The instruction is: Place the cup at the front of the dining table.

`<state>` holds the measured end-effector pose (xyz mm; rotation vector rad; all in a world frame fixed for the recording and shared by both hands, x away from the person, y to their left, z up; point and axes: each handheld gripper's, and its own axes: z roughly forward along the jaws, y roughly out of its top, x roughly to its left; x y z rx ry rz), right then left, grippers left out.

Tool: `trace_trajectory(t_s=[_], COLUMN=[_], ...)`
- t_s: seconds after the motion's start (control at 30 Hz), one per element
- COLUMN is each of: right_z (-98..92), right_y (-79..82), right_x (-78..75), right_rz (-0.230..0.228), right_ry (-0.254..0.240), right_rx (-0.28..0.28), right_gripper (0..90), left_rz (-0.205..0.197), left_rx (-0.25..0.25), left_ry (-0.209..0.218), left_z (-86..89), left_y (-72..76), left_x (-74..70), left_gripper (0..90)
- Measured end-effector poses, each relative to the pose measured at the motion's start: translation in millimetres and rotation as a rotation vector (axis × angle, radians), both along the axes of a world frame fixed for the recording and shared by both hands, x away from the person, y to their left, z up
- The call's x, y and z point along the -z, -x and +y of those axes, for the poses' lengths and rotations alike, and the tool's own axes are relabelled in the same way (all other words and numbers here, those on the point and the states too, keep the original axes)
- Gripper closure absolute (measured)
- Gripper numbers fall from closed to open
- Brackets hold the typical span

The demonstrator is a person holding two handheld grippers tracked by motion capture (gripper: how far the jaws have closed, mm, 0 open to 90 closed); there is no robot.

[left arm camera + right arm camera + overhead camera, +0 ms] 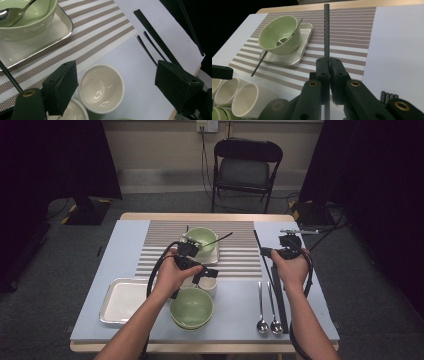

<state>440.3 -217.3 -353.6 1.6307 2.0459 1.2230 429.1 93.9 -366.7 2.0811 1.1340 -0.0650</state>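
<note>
My right gripper point(329, 62) is shut on a thin black chopstick point(326, 30) that stands straight up between its pads. In the high view the right gripper point(289, 241) is at the striped mat's right edge. My left gripper point(116, 72) is open, its jaws wide apart over a white cup point(102, 87), touching nothing. A second white cup point(72, 112) stands beside the first. In the high view the left gripper point(207, 276) hovers just above the cups point(208, 286), near the table's middle.
A green bowl point(202, 240) with a spoon sits on a small metal tray point(304, 52) on the striped mat point(240, 255); a chopstick point(259, 63) leans by it. Stacked green bowls point(191, 307), a larger tray point(120, 300), two spoons point(268, 312) and a chopstick bundle point(277, 290) lie near the front.
</note>
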Motion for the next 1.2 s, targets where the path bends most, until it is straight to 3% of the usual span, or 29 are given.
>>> trace_trajectory(t_s=[0.77,1.2], right_z=[16.8,23.2], right_y=[0.0,-1.0], right_x=[-7.4,-9.1], right_rz=[-0.019,-0.02], right_ry=[-0.014,-0.029], right_rx=[-0.031,-0.041], right_gripper=[86.8,86.8], left_rz=[-0.002,0.008], left_rx=[0.045,0.051], left_ry=[-0.004,0.039], left_z=[-23.4,-39.4], left_y=[1.6,3.1], left_x=[-4.4,-3.0], left_gripper=[17.8,17.7])
